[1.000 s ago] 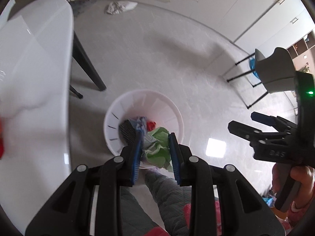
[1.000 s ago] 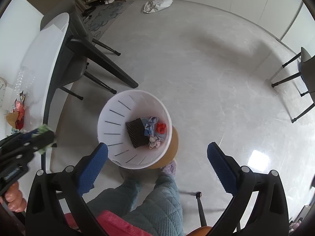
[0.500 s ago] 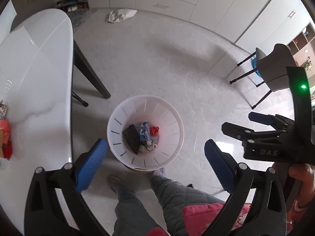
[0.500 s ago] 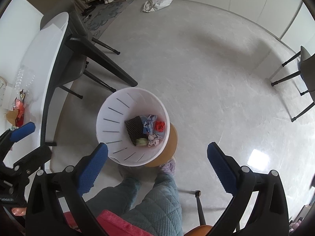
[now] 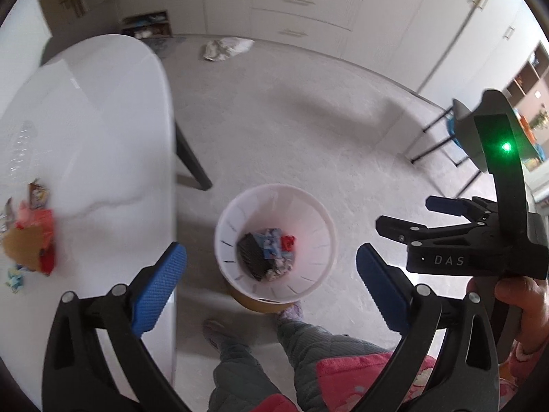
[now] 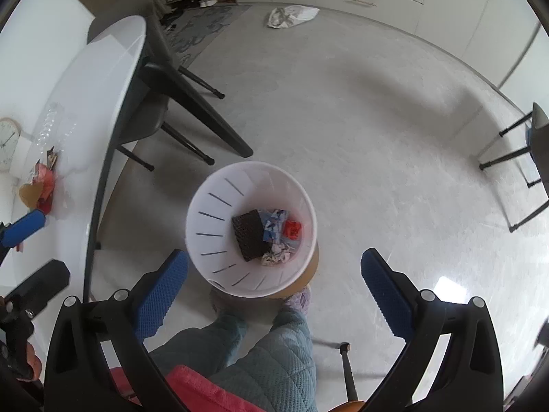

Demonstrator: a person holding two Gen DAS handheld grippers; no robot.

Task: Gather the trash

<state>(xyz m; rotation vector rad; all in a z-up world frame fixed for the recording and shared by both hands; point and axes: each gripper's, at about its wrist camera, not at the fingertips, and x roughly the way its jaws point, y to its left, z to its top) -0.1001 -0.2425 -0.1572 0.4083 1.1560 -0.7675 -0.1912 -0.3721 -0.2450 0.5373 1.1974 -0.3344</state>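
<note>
done — dark pad, blue wrapper, red scrap lie in white bin (image 6: pixel 206 206); left gripper (image 5: pixel 271 288) jaws apart, empty | right gripper (image 6: pixel 274 285) likewise | left — wrapper pile (image 5: pixel 31 240) on table (image 5: pixel 103 120); crumpled bag (image 6: pixel 291 15) on floor

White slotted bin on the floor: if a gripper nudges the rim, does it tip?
The white bin likely tips or slides easily: thin slotted plastic, only a few scraps inside. It widens upward and sits on a smaller tan base, so probably top-heavy.
</note>
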